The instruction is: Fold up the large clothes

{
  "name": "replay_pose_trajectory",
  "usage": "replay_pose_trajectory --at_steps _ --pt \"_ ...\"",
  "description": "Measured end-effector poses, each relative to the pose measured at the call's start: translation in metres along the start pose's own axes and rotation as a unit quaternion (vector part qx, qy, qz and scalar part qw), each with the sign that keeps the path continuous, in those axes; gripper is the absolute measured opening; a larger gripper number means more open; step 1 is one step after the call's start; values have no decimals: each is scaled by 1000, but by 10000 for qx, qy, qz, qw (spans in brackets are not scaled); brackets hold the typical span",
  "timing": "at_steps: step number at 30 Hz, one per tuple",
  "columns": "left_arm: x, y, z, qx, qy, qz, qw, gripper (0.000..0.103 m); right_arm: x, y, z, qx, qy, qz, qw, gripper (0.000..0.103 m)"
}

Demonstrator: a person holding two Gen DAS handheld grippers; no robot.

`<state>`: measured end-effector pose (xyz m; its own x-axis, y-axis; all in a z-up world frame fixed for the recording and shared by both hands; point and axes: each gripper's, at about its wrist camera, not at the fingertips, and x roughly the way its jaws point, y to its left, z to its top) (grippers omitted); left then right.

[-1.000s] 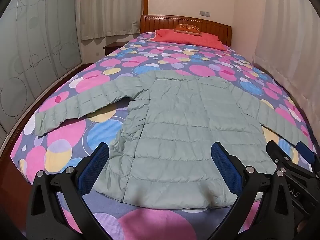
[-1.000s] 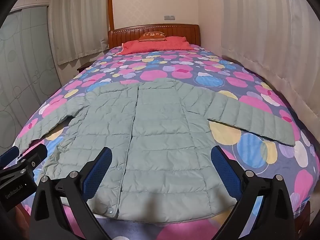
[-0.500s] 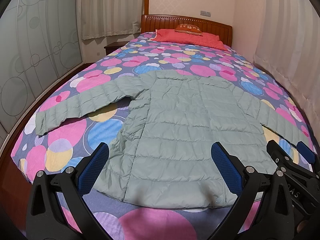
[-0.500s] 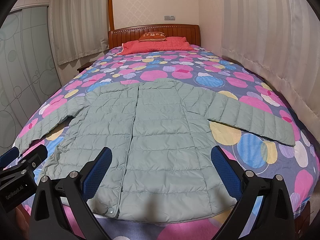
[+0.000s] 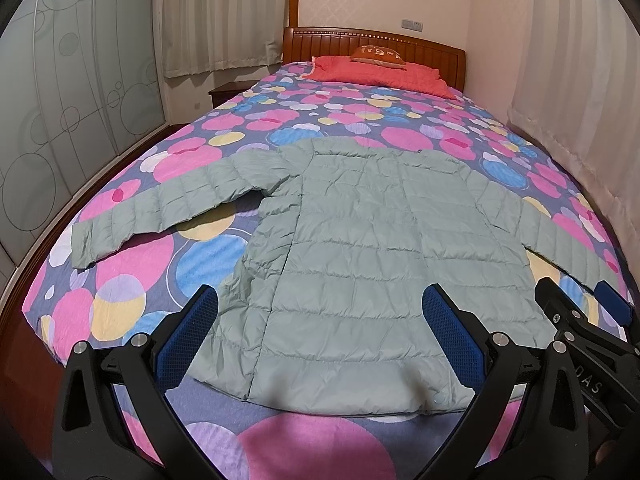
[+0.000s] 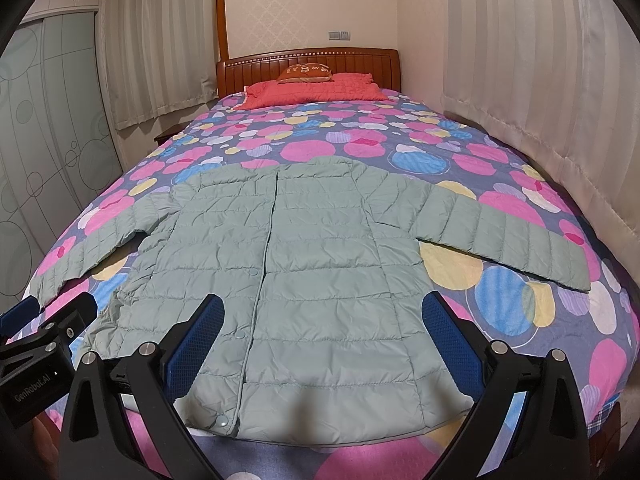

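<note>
The jacket (image 6: 304,264) is a pale green quilted puffer, spread flat on the bed (image 6: 560,340) front side up, its hem toward the foot of the bed and its collar pointing at the red pillow (image 6: 316,90). Both sleeves lie out sideways from the body of the jacket, one to each side, resting on the spotted bedspread. The front closure runs down the middle of the jacket, with snap buttons showing along it near the hem.

It looks light and puffy, soft with no stiffness of its own, so it should drape and sag wherever it is lifted. The shell fabric has a slight sheen and is probably slippery, and the filling will likely spring back, so a fold may creep open unless it is pressed down. Good places to take hold seem to be thin edges: a cuff, the hem corners, or the shoulder seam, where the fingers can pinch a single layer rather than a thick padded panel.

The left hand-held gripper (image 5: 320,344) hangs above the hem of the jacket, on the side of the jacket's left-lying sleeve, its blue-padded fingers spread wide and gripping nothing. The right hand-held gripper (image 6: 322,344) is level with it, just beside it, over the hem nearer the other sleeve, likewise spread wide and empty. Both point forward along the jacket toward its collar, tilted down a little, clear of the fabric. No fold has been made yet.
</note>
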<state>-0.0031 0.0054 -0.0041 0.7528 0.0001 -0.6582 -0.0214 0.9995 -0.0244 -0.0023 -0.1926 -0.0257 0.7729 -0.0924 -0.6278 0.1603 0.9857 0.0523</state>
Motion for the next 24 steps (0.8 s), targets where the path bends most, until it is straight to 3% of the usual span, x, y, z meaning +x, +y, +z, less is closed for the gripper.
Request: replay_pose_trajectory --at_steps 24 --pt "1 1 -7 -6 15 18 10000 101 1 0 -1 0 3 -4 10000 98"
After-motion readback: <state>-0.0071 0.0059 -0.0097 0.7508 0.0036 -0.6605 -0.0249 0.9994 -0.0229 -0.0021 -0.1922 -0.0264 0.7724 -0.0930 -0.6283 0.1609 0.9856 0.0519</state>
